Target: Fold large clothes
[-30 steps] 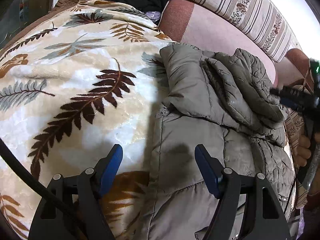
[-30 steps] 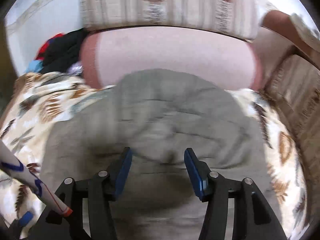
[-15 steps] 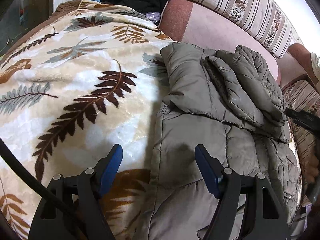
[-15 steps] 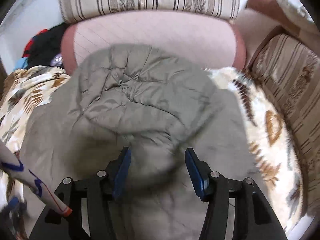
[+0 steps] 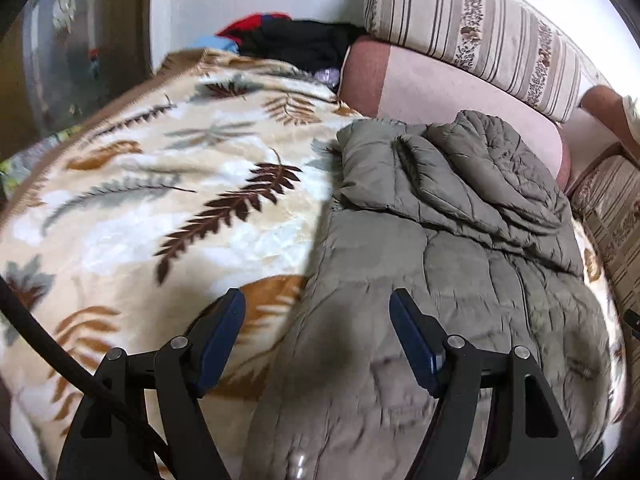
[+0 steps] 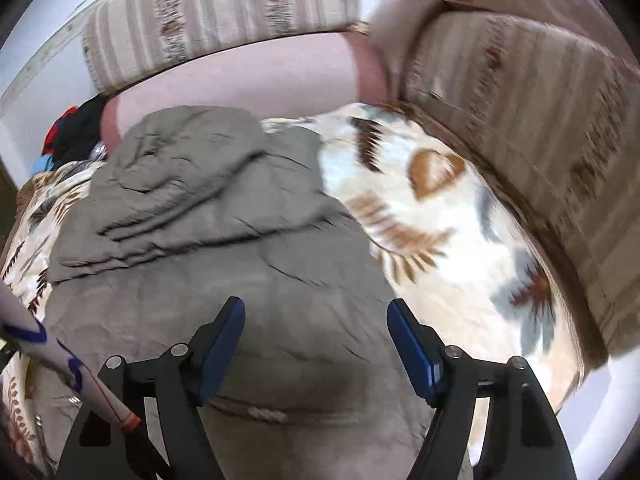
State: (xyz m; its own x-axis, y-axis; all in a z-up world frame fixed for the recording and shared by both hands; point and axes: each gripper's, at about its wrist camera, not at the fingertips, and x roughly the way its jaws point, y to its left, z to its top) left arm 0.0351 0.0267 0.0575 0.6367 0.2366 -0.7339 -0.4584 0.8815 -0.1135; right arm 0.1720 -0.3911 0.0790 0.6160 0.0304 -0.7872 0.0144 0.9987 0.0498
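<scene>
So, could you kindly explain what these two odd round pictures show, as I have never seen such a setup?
There is no robot here: a person holds a two-finger tool in each hand, and a wide-angle camera on each tool looks forward along its fingers. One picture comes from the left gripper, the other from the right gripper; the black arms with blue pads at the bottom are the fingers. Both grippers are open and hold nothing. Below them lies a padded olive-grey jacket, partly folded, on a cream leaf-patterned blanket spread over a striped sofa. A pile of dark and red clothes lies at the back.
</scene>
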